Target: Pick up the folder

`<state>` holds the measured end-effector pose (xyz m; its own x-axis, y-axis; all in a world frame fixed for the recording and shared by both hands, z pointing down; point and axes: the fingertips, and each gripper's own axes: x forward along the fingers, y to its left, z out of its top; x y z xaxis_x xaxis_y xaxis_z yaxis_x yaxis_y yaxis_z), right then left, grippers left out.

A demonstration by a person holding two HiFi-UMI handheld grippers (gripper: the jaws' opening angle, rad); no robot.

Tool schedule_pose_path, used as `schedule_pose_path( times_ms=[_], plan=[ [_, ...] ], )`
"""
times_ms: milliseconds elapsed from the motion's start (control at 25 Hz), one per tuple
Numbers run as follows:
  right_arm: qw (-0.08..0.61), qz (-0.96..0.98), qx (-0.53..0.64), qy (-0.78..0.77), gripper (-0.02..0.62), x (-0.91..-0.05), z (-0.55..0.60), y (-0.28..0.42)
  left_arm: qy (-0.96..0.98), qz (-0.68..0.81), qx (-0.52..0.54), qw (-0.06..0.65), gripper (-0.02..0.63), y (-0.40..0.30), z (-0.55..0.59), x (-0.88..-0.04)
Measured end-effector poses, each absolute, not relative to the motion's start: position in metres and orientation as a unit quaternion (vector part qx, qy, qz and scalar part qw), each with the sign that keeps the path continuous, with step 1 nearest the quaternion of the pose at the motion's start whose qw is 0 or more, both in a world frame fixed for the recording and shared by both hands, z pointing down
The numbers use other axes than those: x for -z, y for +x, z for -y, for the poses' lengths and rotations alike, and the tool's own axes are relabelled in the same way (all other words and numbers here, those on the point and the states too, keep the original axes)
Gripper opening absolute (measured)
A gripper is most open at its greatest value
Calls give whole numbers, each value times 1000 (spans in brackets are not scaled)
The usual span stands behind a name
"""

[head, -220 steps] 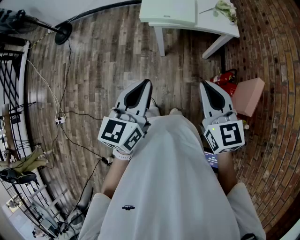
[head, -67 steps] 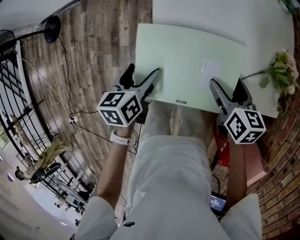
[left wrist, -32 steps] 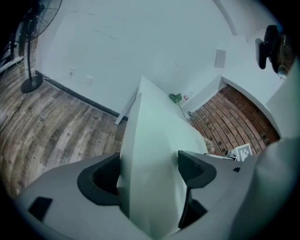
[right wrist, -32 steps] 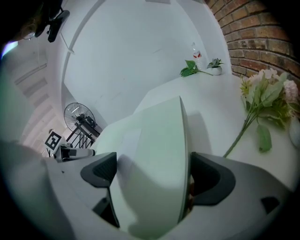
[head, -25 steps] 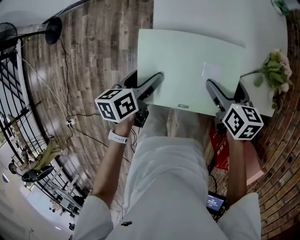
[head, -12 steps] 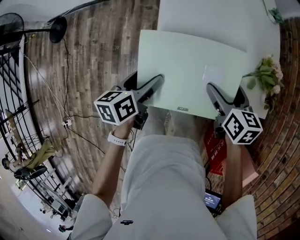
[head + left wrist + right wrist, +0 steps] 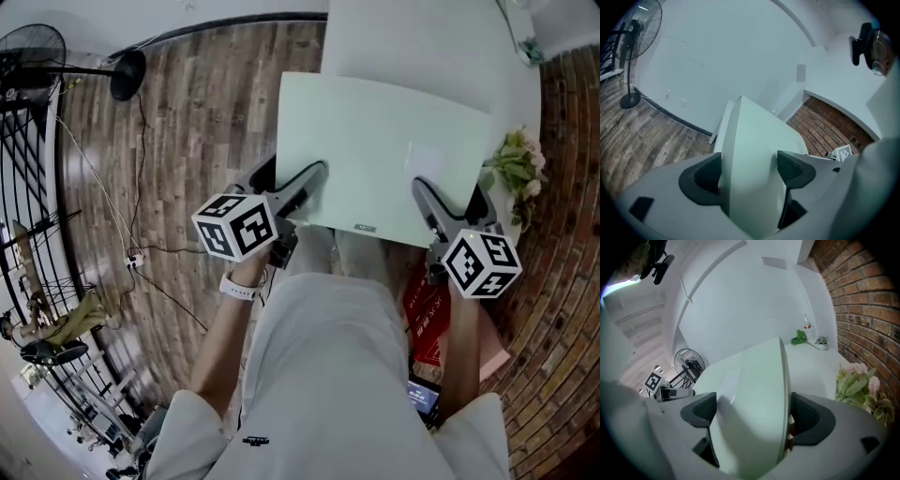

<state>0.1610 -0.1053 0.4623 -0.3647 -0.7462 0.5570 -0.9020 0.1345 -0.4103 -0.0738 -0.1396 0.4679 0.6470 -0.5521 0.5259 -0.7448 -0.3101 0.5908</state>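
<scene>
Wood plank floor (image 7: pixel 187 131) runs beside a brick wall (image 7: pixel 562 206), with a white desk (image 7: pixel 422 37) at 12 o'clock in the head view.

The left gripper (image 7: pixel 305 178) has its jaws pinching the near left corner of the pale green folder (image 7: pixel 384 150). The left gripper view shows the sheet (image 7: pixel 754 140) wedged between the two dark pads, and this gripper (image 7: pixel 750 171) has nothing else between its jaws. The right gripper (image 7: pixel 450 199) has its jaws clamped on the near right corner; in the right gripper view the folder (image 7: pixel 754 380) fills the gap of that gripper (image 7: pixel 752 413) edge-on.

The folder's far part lies over the desk, while its near edge juts past the desk toward the person. Whether it touches the desk cannot be told.

Each gripper carries a marker cube, the left (image 7: pixel 234 225) at 8 o'clock from the folder and the right (image 7: pixel 481 264) at 4 o'clock.

Flowers (image 7: pixel 514 169) sit at 3 o'clock, just beside the folder's right edge. A red item (image 7: pixel 427 309) lies on the floor under the right arm. A standing fan (image 7: pixel 37 56) is at 10 o'clock, and cables (image 7: pixel 141 253) trail over the planks at 9 o'clock.
</scene>
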Motion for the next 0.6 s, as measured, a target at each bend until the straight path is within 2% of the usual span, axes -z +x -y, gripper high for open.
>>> schedule_pose_path(
  times_ms=[600],
  plan=[
    [79, 779, -297, 546, 488, -394, 122, 153, 823, 426, -65, 371, 380, -84, 148, -398]
  ],
)
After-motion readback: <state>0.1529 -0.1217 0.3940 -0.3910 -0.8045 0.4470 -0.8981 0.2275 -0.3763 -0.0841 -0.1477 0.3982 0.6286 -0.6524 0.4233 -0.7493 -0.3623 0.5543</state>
